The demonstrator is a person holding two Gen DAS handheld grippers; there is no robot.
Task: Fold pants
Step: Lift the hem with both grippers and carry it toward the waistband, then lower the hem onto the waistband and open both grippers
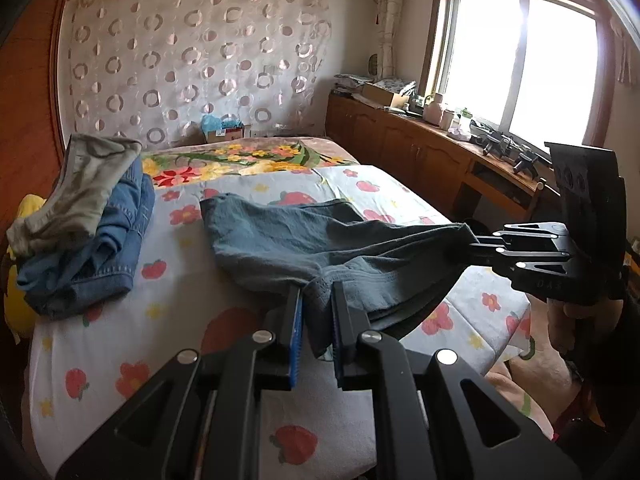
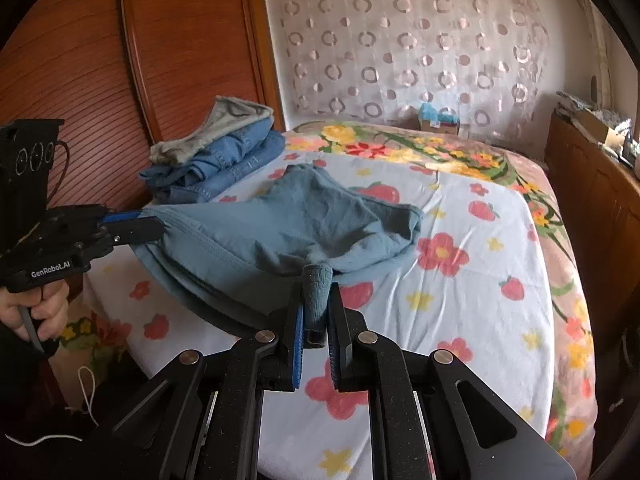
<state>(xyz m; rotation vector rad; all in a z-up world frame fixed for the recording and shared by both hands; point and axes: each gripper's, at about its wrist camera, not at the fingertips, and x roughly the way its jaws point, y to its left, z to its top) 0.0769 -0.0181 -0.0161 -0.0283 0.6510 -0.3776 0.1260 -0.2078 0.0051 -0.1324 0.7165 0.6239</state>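
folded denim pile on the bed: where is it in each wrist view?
Left wrist: folded denim pile at the left edge, under grey-green pants, left of the teal pants.
Right wrist: upper left of centre, against the wooden headboard.
Shared landmark: circle-patterned curtain.

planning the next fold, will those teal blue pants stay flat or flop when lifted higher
The teal blue cotton pants will probably flop: the waistband sags between the left gripper and right gripper. They look light and thin. The far end, wrinkled on the floral bedsheet, would likely drag.
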